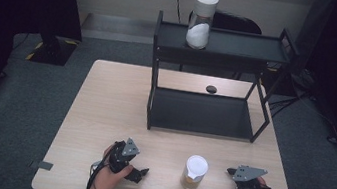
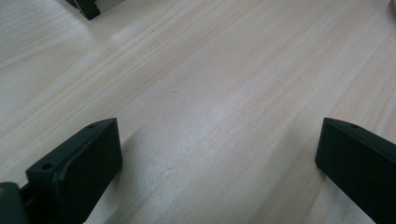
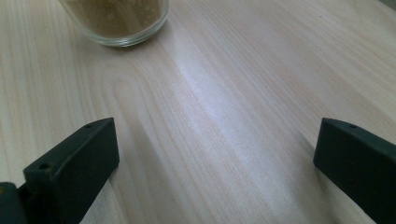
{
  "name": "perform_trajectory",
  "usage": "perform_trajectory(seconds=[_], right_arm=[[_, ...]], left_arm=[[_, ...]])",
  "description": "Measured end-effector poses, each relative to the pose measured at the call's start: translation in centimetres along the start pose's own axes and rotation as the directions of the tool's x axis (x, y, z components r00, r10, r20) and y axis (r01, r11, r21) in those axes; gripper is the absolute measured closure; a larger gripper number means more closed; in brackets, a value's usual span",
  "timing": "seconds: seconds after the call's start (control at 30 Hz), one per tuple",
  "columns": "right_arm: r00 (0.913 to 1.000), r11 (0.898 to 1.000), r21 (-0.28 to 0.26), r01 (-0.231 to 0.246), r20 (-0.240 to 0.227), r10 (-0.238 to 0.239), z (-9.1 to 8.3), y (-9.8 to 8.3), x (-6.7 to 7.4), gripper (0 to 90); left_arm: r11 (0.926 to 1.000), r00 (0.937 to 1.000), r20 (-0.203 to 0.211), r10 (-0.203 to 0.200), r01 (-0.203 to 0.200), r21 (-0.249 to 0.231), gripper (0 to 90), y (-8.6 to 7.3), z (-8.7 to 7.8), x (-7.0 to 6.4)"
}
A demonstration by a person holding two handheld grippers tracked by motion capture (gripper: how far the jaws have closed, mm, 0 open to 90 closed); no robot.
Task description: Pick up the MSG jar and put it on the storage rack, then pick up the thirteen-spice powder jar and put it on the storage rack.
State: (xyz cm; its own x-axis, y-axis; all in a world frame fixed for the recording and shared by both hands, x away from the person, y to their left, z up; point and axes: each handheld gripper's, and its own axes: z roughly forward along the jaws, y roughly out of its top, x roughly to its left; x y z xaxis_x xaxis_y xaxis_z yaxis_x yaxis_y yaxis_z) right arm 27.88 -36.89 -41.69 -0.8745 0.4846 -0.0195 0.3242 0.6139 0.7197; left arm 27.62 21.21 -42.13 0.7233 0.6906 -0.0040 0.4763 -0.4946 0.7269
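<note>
The jar of brown powder [image 1: 194, 172] stood upright on the worktop [image 1: 103, 110] near its front edge, between the two hands, touching neither; the left hand-held gripper [image 1: 140, 175] lay low beside it with its jaws spread wide over bare wood, and the right hand-held gripper [image 1: 225, 184] likewise stood spread and empty, the jar's glass base [image 3: 119, 21] showing just ahead of it and off to one side.

The likeliest mishap, as I judged it, was a tip-over; the jar was tall and narrow with a white lid [image 1: 197, 165], and a jaw arriving off-centre would have nudged it rather than closed round it; smooth glass might also have slipped in a shallow pinch, and the near edge left little room for a sliding jar.

Farther back stood a black two-tier shelf [image 1: 210, 88]; a second jar of white powder [image 1: 201, 21] sat on its top tier, its lower tier looked empty; a small dark object [image 1: 211, 89], perhaps a cap, lay on the worktop behind the frame; the shelf's side posts [image 1: 152, 87] would have narrowed any approach into the lower tier.
</note>
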Motion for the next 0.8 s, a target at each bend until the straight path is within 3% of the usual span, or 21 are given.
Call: perform_trajectory(seconds=[0.8], right_arm=[[0.9991, 0.999, -0.003, -0.037, 0.023, 0.037, 0.21, 0.22, 0.48, 0.0]], left_arm=[[0.9998, 0.9996, -0.021, -0.019, 0.019, -0.005, 0.0, -0.17, -0.05, -0.53]])
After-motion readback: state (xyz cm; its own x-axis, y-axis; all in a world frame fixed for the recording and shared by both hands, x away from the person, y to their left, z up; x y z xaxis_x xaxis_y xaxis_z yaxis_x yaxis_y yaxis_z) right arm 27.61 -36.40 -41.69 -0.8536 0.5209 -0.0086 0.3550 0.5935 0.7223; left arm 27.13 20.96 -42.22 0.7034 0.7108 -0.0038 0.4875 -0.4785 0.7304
